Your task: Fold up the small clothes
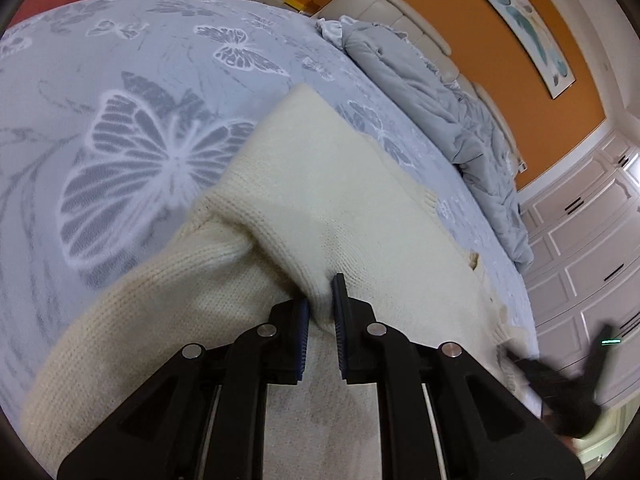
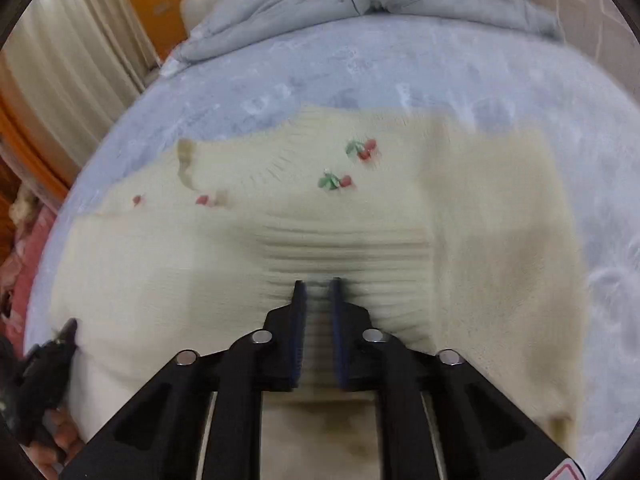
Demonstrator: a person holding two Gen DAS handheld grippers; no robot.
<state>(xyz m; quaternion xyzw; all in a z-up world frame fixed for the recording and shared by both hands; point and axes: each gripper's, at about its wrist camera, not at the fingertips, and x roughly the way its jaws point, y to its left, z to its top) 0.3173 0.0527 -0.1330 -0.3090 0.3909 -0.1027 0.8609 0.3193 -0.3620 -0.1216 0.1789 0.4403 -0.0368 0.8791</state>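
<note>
A cream knitted sweater [image 1: 320, 184] with small red cherry motifs [image 2: 362, 149] lies on a bed with a blue-grey butterfly cover [image 1: 120, 80]. My left gripper [image 1: 320, 296] is shut on a folded edge of the sweater, which bunches between its blue pads. My right gripper [image 2: 318, 286] is shut on the sweater's ribbed hem [image 2: 344, 248], the knit pinched between the pads. The right gripper shows blurred at the lower right of the left wrist view [image 1: 568, 380]. The left gripper shows at the lower left of the right wrist view [image 2: 44, 364].
A crumpled grey duvet [image 1: 432, 92] lies along the cream padded headboard [image 1: 400, 12]. An orange wall with a framed picture [image 1: 524, 20] and white panelled cabinets [image 1: 592, 240] stand beyond the bed. Pink bedding [image 2: 24, 248] lies at the left edge of the right wrist view.
</note>
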